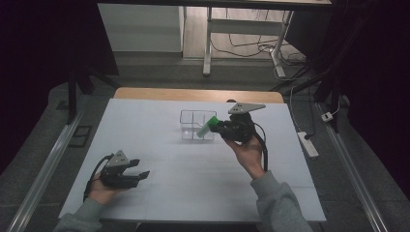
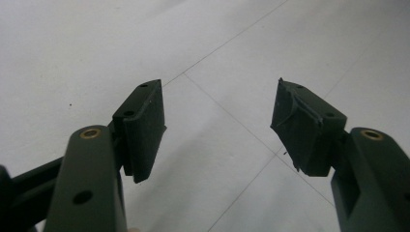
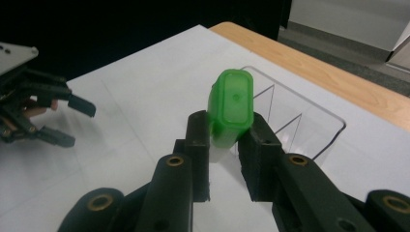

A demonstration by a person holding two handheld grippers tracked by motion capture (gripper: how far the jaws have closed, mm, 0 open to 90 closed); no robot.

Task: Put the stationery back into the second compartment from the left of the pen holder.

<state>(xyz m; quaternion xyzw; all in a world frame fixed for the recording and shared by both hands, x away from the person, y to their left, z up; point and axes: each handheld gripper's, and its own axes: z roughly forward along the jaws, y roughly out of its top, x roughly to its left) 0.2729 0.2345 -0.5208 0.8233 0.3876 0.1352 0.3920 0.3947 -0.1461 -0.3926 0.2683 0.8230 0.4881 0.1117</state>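
Right gripper [image 3: 231, 140] clamps glossy green rounded block [image 3: 232, 106]; left gripper [image 2: 217, 125] apart over matte white table [image 2: 72, 48].

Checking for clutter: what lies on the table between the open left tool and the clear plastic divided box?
Nothing: the high view shows bare white tabletop between the left tool and the clear plastic divided box.

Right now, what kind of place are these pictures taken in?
Probably a lab or data-recording setup rather than a home. A white-covered table sits between dark curtains, cables and a power strip lie on the floor, and a person works with the left gripper and the right gripper.
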